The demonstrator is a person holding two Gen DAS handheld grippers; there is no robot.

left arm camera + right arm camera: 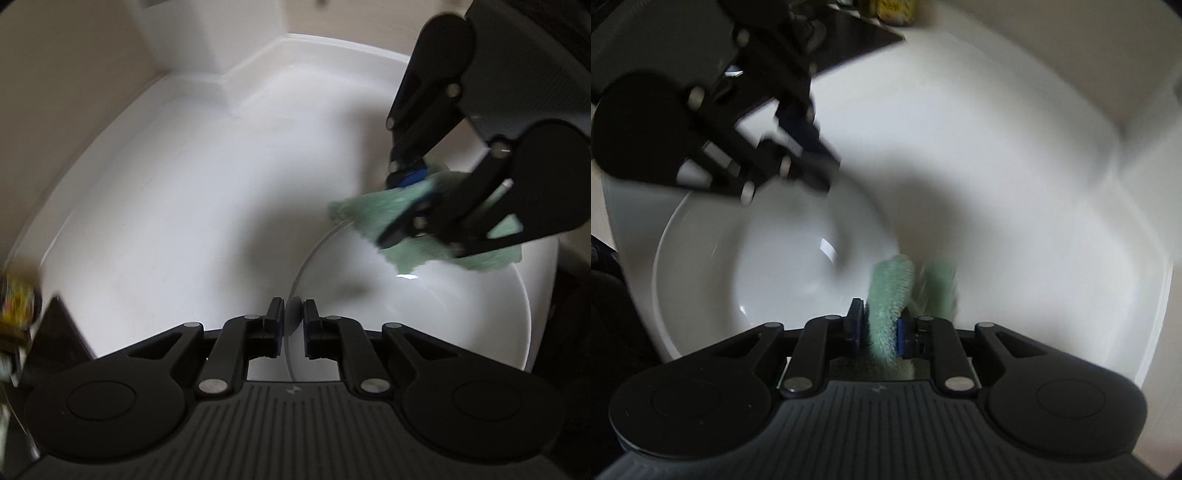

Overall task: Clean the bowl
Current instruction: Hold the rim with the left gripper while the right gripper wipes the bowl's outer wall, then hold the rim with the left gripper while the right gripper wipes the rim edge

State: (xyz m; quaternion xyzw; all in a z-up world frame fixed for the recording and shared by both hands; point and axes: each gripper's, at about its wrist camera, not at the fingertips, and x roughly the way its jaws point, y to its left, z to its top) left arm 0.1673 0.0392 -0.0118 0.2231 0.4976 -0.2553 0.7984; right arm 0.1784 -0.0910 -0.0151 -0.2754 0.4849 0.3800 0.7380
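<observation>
You are mid-wipe. Your left gripper (293,317) is clamped on the near rim of the bowl (424,314), which sits on the white table (166,221). Your right gripper (881,328) pinches the green cloth (886,295) over the bowl's far edge — the inside looks clean, though blur hides detail.

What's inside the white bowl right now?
The green cloth, pinched by the right gripper, hangs over the white bowl at its rim. The rest looks bare; the part under the cloth is hidden.
</observation>
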